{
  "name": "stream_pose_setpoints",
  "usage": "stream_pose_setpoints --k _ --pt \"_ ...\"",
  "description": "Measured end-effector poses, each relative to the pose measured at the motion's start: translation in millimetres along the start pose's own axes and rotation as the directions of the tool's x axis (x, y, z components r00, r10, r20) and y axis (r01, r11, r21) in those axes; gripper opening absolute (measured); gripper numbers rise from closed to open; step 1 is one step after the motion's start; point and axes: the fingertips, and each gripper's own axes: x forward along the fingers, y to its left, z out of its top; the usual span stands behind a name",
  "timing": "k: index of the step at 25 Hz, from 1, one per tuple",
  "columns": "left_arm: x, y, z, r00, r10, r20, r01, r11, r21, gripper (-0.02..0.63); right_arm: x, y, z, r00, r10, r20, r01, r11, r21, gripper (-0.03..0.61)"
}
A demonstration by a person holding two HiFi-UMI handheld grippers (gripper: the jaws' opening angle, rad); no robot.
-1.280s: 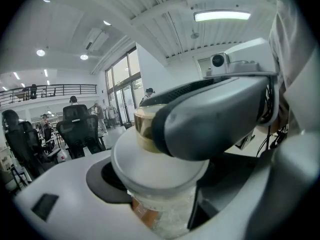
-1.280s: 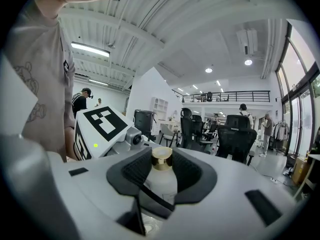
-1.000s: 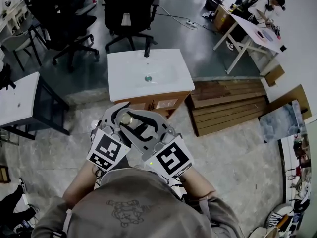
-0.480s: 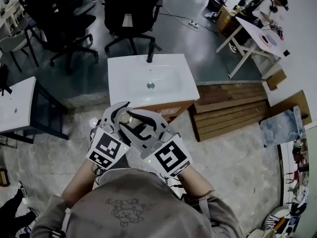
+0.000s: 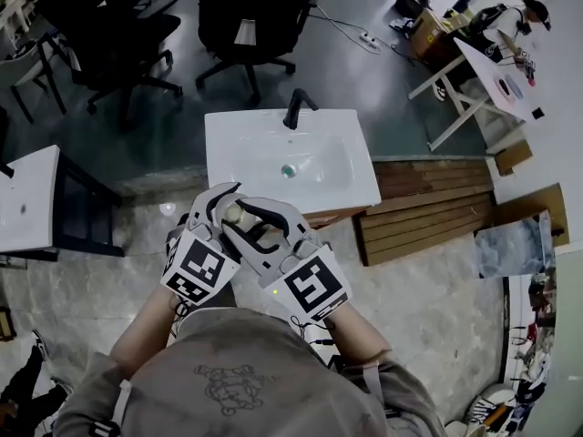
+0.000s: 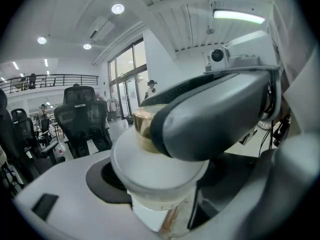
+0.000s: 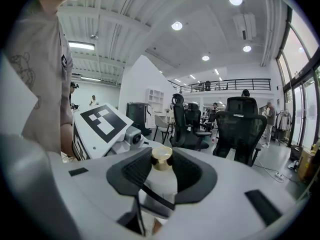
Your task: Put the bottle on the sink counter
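A frosted white bottle with a gold cap is held upright in front of me, just short of the near edge of the white sink counter. My right gripper is shut on the bottle, its dark pads pressing on the neck below the cap. My left gripper reaches round the same bottle from the left. The bottle fills that gripper's view, and a jaw of the right gripper crosses in front of it. Whether the left pads press on it is unclear. A black faucet stands at the counter's far edge.
The sink sits on a wooden cabinet. Black office chairs stand behind it. A white table is at the left, a wooden pallet on the floor at the right, and a folding table at the far right.
The sink counter has come nearer and now lies right in front of the grippers. Both grippers have stayed together round the bottle, with no visible change in their grip.
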Motion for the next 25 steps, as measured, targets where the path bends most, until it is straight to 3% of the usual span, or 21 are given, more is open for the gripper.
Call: stream_pose_setpoints --k 7,14,25 --pt "19 79 -13 1.000 -0.012 0.008 0.012 1.000 -0.024 0.325 71 -45 9 1.000 -0.011 -0.016 0.011 1.000 0.019 0.132" --pt "48 144 -38 0.999 -0.022 -0.027 0.023 0.999 0.036 0.325 133 -87 -2 0.998 -0.017 -0.054 0.019 0.999 0.033 0.132" --pt "84 227 -67 0.999 -0.018 0.042 0.018 1.000 0.002 0.325 214 -137 -18 0.995 -0.052 -0.081 0.055 0.998 0.032 0.133"
